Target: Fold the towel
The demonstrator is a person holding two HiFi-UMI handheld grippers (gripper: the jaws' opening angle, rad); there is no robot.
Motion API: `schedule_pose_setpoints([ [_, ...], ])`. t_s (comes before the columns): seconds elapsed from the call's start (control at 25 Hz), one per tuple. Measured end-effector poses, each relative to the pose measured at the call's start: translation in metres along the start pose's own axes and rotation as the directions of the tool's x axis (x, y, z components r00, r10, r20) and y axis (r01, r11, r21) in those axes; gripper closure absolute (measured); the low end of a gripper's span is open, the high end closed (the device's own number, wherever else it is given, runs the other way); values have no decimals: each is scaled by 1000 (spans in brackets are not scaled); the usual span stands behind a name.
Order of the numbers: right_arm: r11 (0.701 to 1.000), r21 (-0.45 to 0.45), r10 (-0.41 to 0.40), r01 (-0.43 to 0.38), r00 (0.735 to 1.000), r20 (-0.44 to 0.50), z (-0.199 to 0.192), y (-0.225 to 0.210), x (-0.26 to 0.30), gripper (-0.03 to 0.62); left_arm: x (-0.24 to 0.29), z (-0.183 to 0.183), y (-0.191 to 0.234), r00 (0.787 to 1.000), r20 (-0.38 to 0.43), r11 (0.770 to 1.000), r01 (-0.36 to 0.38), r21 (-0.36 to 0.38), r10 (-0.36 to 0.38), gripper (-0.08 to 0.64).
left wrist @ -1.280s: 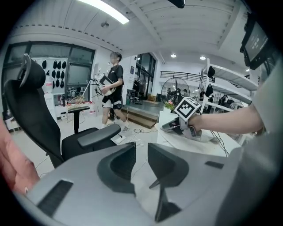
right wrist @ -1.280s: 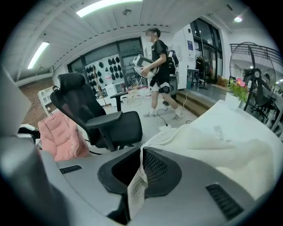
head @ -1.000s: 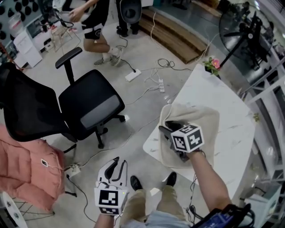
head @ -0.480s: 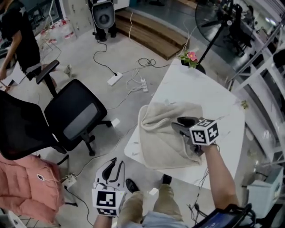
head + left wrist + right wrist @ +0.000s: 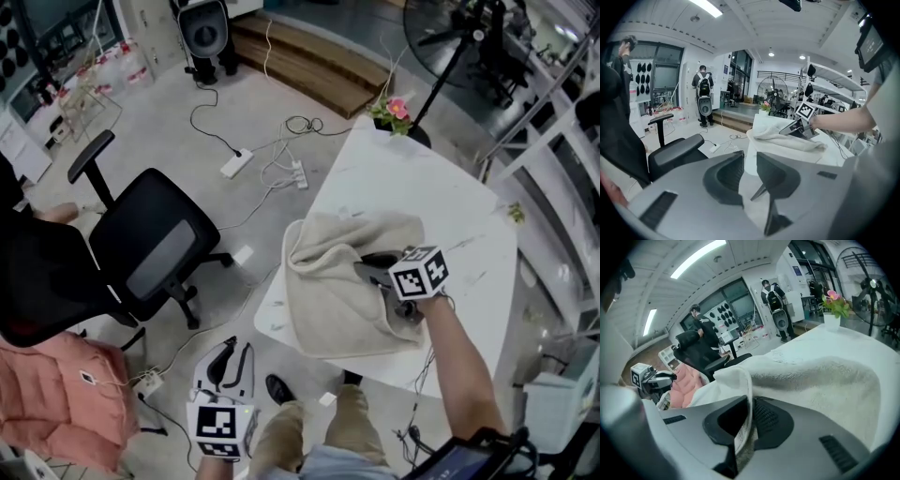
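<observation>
A beige towel [image 5: 323,291] lies crumpled on the white marble table [image 5: 427,183], its near-left part hanging over the edge. My right gripper [image 5: 368,266] rests on the towel's middle. In the right gripper view a thin fold of the towel [image 5: 820,378] runs between the jaws of the right gripper [image 5: 749,416]; they have just been closing and now pinch it. My left gripper [image 5: 234,351] hangs low beside the table, off the towel. In the left gripper view its jaws [image 5: 749,171] stand apart with nothing between them, pointing at the towel [image 5: 785,140].
A black office chair [image 5: 150,244] stands left of the table, a pink jacket [image 5: 47,394] beyond it. A pot of flowers [image 5: 394,111] sits on the table's far corner. Power strips and cables [image 5: 239,164] lie on the floor; a fan [image 5: 459,37] stands behind.
My right gripper has shifted from the towel's near-left edge to its middle, and its jaws have closed on a fold. The left gripper stays low by the table.
</observation>
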State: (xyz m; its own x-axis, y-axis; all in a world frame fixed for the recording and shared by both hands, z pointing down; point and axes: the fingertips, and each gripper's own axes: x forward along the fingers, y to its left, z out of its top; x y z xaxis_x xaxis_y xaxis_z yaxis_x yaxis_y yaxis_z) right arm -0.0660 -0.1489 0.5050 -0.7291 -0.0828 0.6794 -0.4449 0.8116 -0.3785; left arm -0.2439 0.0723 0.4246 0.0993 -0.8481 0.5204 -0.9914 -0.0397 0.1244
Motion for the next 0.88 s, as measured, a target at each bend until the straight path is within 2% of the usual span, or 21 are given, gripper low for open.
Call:
schedule_pose_setpoints([
  [0.04,1000,-21,0,0,1000,8,2,5,-3,556,0,1,1,1000,3,1000,-2,-1,2,472],
  [0.16,993,-115,15,-8,998,59,16,35,-18,560,0,7,1,1000,19,1000,5,2,-5,472],
  [0.28,958,-286,35,-8,996,88,25,85,-30,560,0,12,-3,999,35,1000,20,6,-20,472],
  [0.36,909,-418,42,-5,996,80,21,120,-28,561,-1,14,-6,999,42,999,30,9,-31,472],
  [0.48,795,-606,34,-24,999,6,-10,163,-13,561,-5,13,-12,998,45,999,50,13,-50,472],
  [0.6,692,-719,20,-64,997,-70,-43,186,4,561,-8,10,-18,997,41,997,69,20,-70,472],
  [0.68,653,-754,-1,-74,995,-99,-58,190,12,561,-7,5,-21,996,34,997,80,23,-81,472],
  [0.88,611,-784,-1,-107,991,-136,-74,199,15,561,-6,-5,-26,994,11,994,104,23,-104,472],
])
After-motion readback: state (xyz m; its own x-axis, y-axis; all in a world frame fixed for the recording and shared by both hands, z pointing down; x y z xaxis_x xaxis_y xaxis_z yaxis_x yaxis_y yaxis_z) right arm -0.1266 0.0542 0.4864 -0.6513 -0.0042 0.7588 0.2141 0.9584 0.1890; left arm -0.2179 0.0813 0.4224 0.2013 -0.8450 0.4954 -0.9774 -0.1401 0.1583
